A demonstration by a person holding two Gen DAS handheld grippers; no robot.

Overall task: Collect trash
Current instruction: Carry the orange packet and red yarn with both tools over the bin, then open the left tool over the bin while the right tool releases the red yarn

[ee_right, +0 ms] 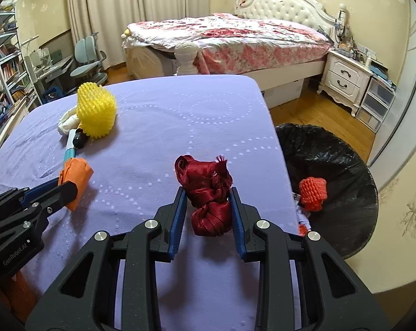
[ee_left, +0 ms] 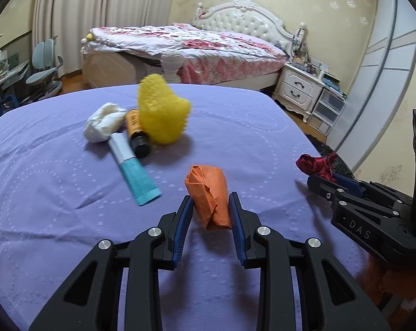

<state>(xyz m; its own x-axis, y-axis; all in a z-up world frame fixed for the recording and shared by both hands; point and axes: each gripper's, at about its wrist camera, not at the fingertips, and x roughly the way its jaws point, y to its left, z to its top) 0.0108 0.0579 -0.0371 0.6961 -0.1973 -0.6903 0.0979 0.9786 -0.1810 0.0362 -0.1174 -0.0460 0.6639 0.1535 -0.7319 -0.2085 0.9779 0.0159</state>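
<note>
My left gripper [ee_left: 210,202] is shut on a crumpled orange paper wad [ee_left: 208,193], held just over the purple tablecloth [ee_left: 56,193]; the wad also shows in the right wrist view [ee_right: 78,176]. My right gripper [ee_right: 208,197] is shut on a dark red ribbon bundle [ee_right: 208,193] near the table's right edge; the bundle also shows in the left wrist view [ee_left: 315,165]. A bin lined with a black bag [ee_right: 340,165] stands right of the table and holds an orange foam net [ee_right: 312,193].
On the cloth's far left lie a yellow foam net [ee_left: 161,113], a white crumpled tissue [ee_left: 103,121], a teal and white tube [ee_left: 133,171] and a small amber bottle [ee_left: 136,132]. Behind are a bed [ee_right: 235,38], a nightstand [ee_right: 346,80] and a desk chair [ee_right: 86,60].
</note>
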